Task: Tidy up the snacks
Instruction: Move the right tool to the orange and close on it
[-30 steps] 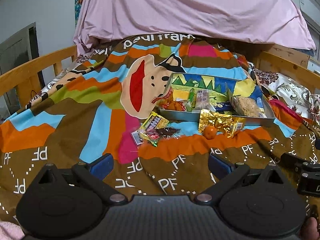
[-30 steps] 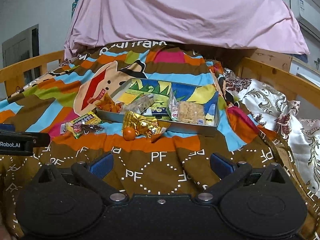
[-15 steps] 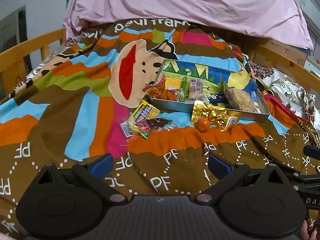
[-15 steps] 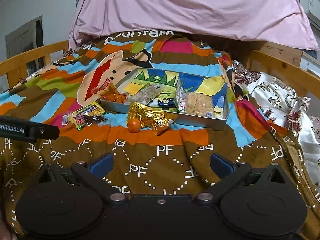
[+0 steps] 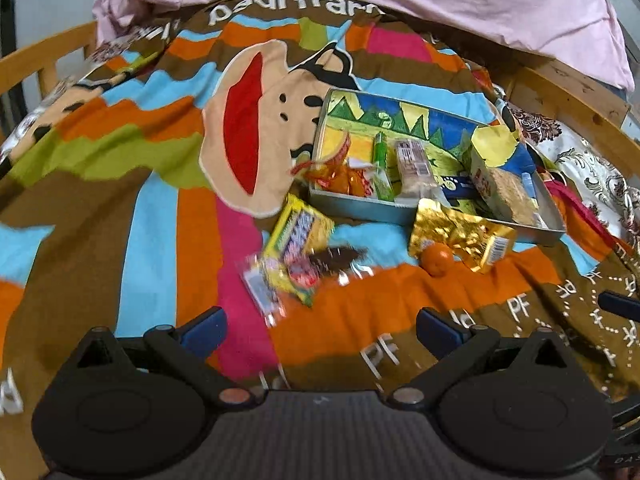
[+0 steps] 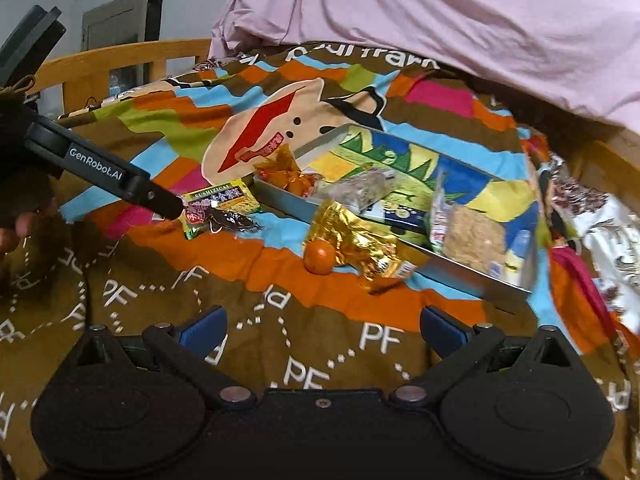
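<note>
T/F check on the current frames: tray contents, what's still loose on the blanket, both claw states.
1. The small orange lies inside the tray. False: it sits on the blanket, touching the gold packet.
2. The tray already holds several snacks. True.
3. The left claw is shut on a packet. False: it is open and empty.
4. The right claw is open. True.
5. A yellow packet lies outside the tray. True.

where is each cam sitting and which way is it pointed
Left wrist: on the left gripper, low over the striped blanket, facing the yellow snack packets; its open blue-tipped fingers show.
Right wrist: on the right gripper, facing the small orange fruit; the left gripper's finger shows.
Shared: painted metal tray, gold foil bag.
</note>
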Motion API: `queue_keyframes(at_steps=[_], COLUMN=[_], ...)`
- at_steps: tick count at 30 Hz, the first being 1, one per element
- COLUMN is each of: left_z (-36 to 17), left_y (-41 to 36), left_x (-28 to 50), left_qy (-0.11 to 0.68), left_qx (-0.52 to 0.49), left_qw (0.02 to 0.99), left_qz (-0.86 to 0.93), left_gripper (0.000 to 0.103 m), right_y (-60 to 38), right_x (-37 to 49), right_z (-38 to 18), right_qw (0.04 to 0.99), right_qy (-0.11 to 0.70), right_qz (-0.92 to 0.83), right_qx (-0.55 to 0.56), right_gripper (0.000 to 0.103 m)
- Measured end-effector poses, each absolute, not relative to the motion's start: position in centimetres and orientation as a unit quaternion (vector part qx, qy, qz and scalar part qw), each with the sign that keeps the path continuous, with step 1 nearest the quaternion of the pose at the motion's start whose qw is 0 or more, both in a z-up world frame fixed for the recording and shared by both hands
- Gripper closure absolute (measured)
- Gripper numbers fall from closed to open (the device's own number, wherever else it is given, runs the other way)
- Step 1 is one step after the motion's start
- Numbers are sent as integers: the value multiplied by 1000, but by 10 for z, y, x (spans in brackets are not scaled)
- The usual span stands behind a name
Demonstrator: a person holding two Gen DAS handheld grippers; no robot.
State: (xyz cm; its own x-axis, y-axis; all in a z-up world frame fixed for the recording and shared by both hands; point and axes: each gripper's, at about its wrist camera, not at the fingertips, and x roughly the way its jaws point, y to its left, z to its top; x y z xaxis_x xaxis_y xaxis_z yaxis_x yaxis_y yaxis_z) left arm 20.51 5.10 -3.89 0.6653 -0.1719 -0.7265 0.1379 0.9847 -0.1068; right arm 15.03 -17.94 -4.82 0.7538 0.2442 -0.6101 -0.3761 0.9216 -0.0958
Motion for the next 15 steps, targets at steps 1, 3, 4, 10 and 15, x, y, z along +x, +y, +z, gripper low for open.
queue_keyframes(at_steps=[1, 3, 4, 10, 15], left_z=[-40, -40, -40, -48, -63], left_y=[51, 50, 49, 38, 36], left_x=[210, 218, 222, 244, 255], left_qy=[395, 381, 377, 360, 370], left_qx=[-13, -1, 5, 58, 86], left_qw=[915, 920, 921, 917, 904], left_qz=[-87, -93, -101, -161, -194], left_gripper=[0, 0, 0, 0, 0], right_y=[-180, -181, -182, -183, -187], right_x=[156, 169, 175, 205, 227], right_z=[-51, -56, -59, -74, -82], right_qw=[930, 929, 929, 927, 922], right_qy=[312, 320, 322, 329, 344], right_qz=[170, 174, 175, 179, 176], right_qx=[-96, -69, -55, -12, 42], right_gripper=[1, 1, 1, 1, 3])
